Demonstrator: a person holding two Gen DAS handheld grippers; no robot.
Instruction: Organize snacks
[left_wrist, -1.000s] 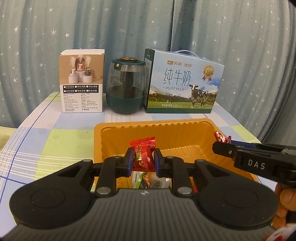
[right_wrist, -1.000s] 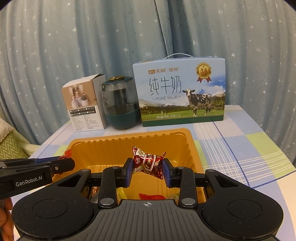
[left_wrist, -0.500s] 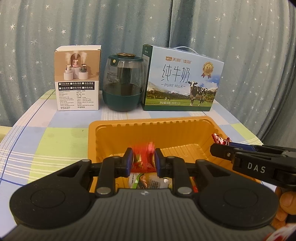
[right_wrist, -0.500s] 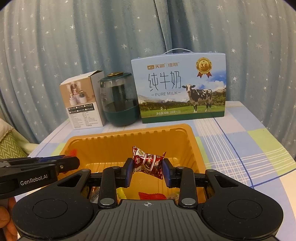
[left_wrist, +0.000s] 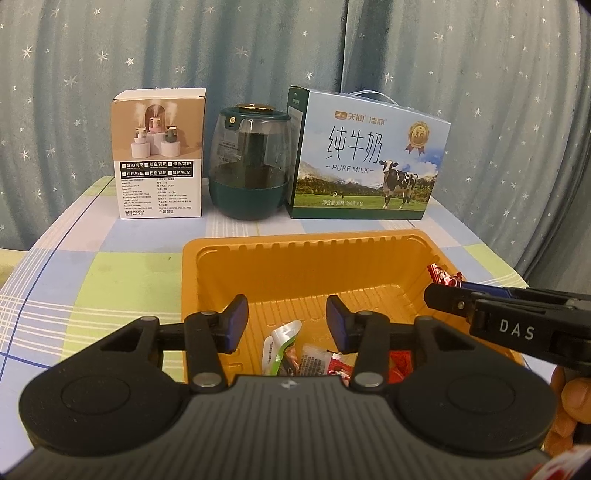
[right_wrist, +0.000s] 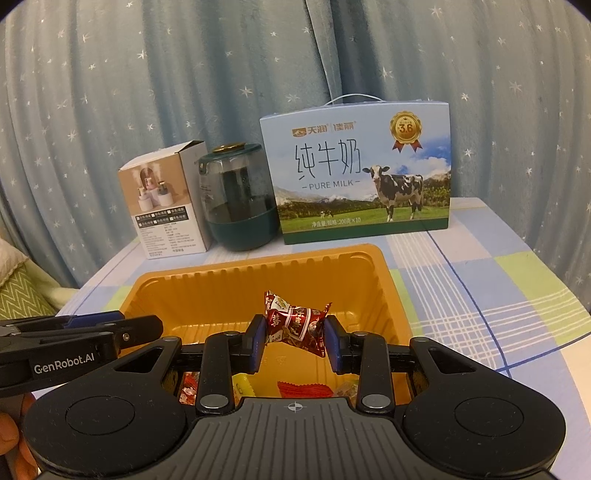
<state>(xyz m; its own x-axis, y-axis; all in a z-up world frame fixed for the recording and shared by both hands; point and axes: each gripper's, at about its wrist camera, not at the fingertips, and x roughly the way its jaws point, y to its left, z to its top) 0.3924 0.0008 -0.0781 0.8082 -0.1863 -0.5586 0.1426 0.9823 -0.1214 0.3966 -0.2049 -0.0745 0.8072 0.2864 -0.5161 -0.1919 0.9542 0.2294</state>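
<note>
Candy is lying under my left hand-held gripper (left_wrist: 283, 320), whose jaws have just been opening and are now gaping empty over the orange tray (left_wrist: 303, 242), so wrappers (left_wrist: 295, 354) are piling below. Milk box (left_wrist: 369, 158) is standing beyond.

In the right view, I'm pinching a red candy (right_wrist: 295, 323) in the right hand-held gripper (right_wrist: 295, 341) above the tray, ready to drop; nothing is blocking it.
</note>
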